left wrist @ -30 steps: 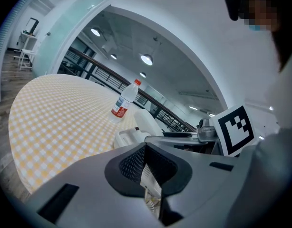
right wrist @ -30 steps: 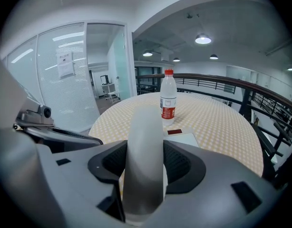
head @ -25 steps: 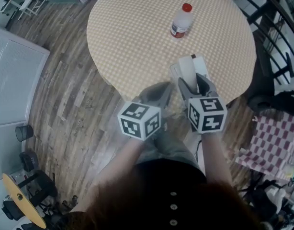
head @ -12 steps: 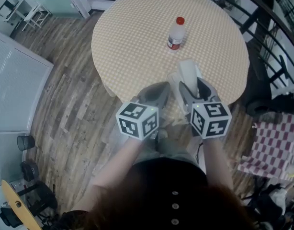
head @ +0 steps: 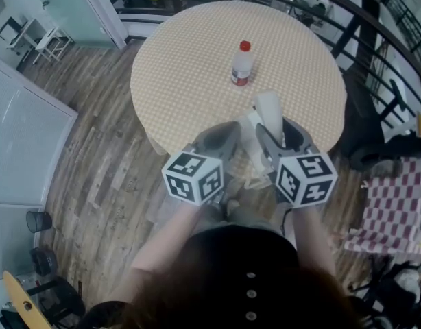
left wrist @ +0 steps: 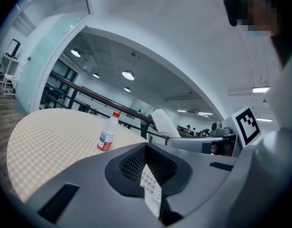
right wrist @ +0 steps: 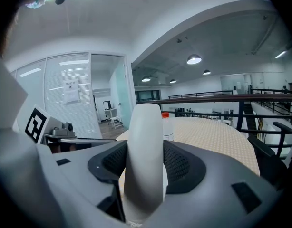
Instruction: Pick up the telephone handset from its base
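Observation:
My right gripper (head: pixel 282 130) is shut on the white telephone handset (head: pixel 269 108), which stands up between its jaws over the near edge of the round table (head: pixel 183 67). In the right gripper view the handset (right wrist: pixel 144 156) fills the gap between the jaws. My left gripper (head: pixel 221 132) is just to its left, shut on the edge of the white telephone base (head: pixel 249 142). The base's keypad (left wrist: pixel 151 190) shows edge-on between the left jaws. The handset (left wrist: pixel 164 124) also shows at the right of the left gripper view.
A clear bottle with a red cap (head: pixel 242 64) stands upright near the table's middle, beyond both grippers. A dark railing (head: pixel 347 40) curves behind the table. A red-checked cloth (head: pixel 395 204) lies at the right. Wood floor (head: pixel 94 163) and glass partitions are at the left.
Both grippers have risen toward the head camera with the handset and base still in them. The bottle and table have shifted down and left in the view.

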The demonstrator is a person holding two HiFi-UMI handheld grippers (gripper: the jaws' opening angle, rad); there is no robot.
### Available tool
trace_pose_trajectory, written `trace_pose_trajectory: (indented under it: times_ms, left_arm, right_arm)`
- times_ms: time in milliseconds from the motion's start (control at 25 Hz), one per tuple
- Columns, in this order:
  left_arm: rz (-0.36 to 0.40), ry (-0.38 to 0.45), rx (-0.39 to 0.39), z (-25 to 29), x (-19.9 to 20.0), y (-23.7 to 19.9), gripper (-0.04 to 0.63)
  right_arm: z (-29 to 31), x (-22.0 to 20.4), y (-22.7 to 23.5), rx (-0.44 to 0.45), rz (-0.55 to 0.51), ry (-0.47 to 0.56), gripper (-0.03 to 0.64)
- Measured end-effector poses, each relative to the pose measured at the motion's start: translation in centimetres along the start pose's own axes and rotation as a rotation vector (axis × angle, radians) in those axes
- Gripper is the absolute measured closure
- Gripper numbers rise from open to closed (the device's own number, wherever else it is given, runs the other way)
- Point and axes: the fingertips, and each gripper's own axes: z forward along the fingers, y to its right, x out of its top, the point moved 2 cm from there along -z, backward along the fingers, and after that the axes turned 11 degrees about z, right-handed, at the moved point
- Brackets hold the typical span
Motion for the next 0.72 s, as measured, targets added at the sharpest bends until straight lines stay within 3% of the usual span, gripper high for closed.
trace_pose_trajectory:
  times_ms: [440, 720]
  left_arm:
    - [0.046, 0.045, -0.054, 0.3, 1.2, 2.7, 0.589]
    - [0.069, 0.097, -0.063, 0.1, 2.1, 3.4, 0.589]
  right_arm:
    - [-3.6, 1.5, -0.3, -0.019, -0.025, 0.102, 0.388]
    - [-5.3, 1.5, -0.5, 0.021, -0.028, 0.201, 0.388]
